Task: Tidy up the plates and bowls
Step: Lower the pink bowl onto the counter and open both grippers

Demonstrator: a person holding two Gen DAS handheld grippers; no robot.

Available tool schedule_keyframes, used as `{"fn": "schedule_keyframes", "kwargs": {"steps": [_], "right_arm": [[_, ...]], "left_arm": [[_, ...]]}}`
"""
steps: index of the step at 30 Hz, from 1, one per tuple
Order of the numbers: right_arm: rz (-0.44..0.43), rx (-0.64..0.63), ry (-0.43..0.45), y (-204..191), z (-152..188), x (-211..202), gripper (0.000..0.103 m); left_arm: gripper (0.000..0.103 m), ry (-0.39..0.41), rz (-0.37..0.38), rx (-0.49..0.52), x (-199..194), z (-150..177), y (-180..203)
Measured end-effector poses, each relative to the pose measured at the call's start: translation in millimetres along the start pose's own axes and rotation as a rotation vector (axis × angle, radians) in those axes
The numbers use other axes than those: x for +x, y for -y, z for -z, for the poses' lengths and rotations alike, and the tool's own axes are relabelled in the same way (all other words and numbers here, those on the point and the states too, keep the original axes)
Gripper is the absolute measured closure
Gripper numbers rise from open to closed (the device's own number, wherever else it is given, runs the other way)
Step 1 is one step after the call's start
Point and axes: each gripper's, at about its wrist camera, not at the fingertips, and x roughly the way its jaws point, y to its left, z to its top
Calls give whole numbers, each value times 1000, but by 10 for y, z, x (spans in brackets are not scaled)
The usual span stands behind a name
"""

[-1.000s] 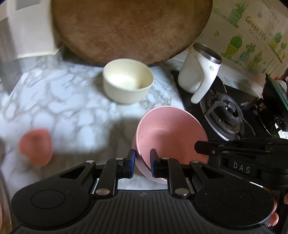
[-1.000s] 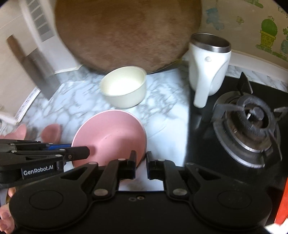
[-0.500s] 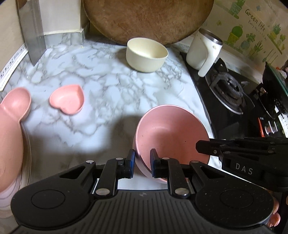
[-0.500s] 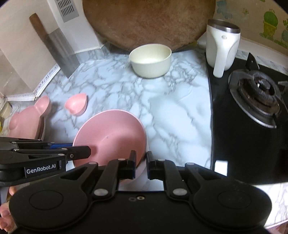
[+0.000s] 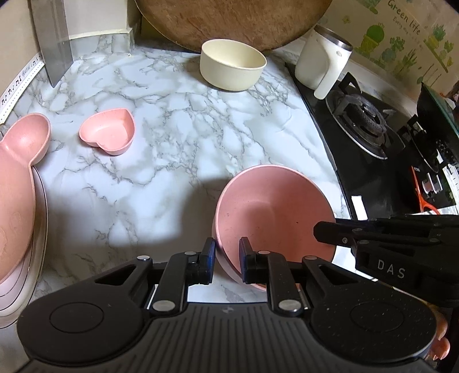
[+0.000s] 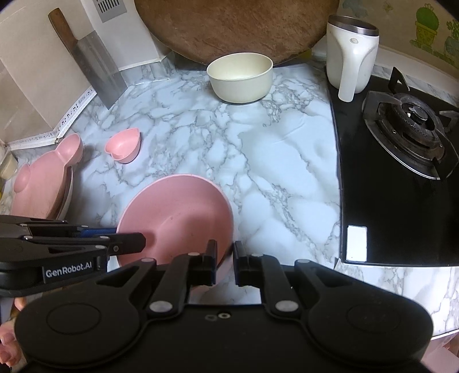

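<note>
My left gripper point(image 5: 226, 258) and my right gripper point(image 6: 224, 259) are each shut on the rim of a large pink bowl point(image 5: 272, 209), held above the marble counter; it also shows in the right wrist view point(image 6: 178, 215). A cream bowl point(image 5: 232, 64) stands at the back, also seen in the right wrist view point(image 6: 241, 76). A small pink heart-shaped dish point(image 5: 109, 134) lies left of centre, also in the right wrist view point(image 6: 124, 145). A pink bear-shaped plate point(image 5: 17, 178) rests on a stack of plates at the left edge, also in the right wrist view point(image 6: 43, 180).
A white mug point(image 6: 350, 54) stands at the corner of a black gas hob point(image 6: 401, 160) on the right. A round wooden board point(image 6: 235, 25) leans on the back wall. A cleaver point(image 6: 94, 71) leans at the back left. The marble counter point(image 6: 272, 160) lies between.
Both grippers have drawn back and up with the pink bowl. The cream bowl and mug look farther away, and the heart dish and bear plate have come into view at left.
</note>
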Motion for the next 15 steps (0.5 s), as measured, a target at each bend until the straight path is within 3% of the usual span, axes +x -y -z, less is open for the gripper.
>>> {"fn": "schedule_keyframes", "kwargs": {"steps": [15], "right_arm": [[-7,12,-23,22,-8,58,91]], "left_arm": [[86,-12,4,1,68,1,-13]]}}
